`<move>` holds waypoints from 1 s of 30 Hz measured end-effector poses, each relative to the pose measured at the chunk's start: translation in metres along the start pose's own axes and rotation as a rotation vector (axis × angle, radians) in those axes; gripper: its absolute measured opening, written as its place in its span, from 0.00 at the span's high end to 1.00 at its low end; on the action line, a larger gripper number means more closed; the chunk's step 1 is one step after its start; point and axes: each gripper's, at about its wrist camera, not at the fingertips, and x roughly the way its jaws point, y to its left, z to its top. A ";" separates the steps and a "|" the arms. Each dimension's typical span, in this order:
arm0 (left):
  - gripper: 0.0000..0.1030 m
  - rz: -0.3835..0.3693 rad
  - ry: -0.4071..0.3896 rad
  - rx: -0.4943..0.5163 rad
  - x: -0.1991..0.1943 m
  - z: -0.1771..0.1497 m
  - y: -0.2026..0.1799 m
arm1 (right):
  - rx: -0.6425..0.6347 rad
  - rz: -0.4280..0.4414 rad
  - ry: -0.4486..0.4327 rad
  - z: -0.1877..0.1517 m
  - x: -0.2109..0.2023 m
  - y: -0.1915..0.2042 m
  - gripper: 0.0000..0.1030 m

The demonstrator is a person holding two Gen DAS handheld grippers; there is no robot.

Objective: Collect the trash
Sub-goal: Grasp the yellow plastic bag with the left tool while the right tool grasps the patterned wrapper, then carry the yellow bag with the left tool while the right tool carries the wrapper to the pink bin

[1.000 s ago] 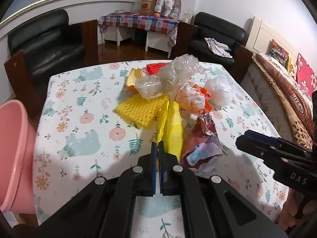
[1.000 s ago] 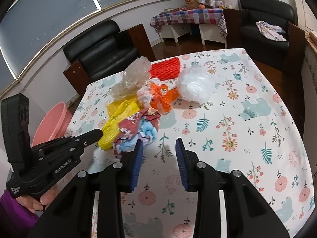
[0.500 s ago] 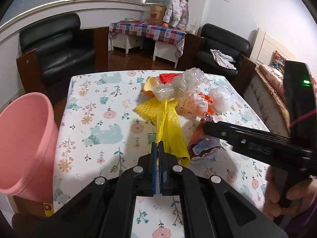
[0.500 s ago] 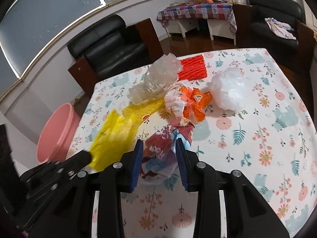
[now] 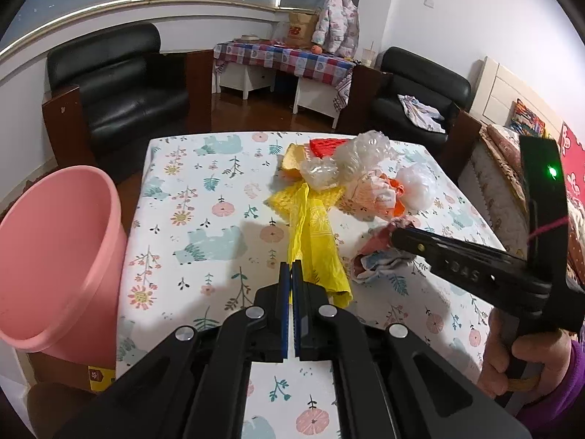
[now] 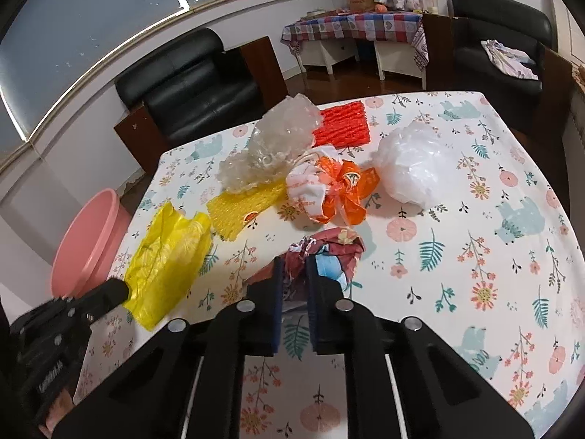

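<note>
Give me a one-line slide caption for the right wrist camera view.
Right gripper closes on a crumpled red-and-blue wrapper while the left gripper holds a yellow plastic bag.

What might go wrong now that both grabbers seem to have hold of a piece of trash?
The left gripper pinches only an edge of the yellow bag, so the thin plastic could slip or tear on the way to the pink bin. The right gripper closes around the crumpled wrapper near its end; it may drop out when lifted.
</note>
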 end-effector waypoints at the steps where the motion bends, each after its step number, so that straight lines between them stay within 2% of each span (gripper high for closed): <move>1: 0.99 0.004 -0.003 -0.004 -0.002 0.000 0.001 | -0.003 0.007 -0.004 -0.001 -0.003 0.000 0.90; 15: 0.99 0.057 -0.057 -0.042 -0.027 0.004 0.010 | -0.103 0.112 -0.064 -0.012 -0.042 0.029 0.90; 30: 0.99 0.095 -0.105 -0.113 -0.048 -0.001 0.038 | -0.161 0.140 -0.111 -0.012 -0.055 0.055 0.90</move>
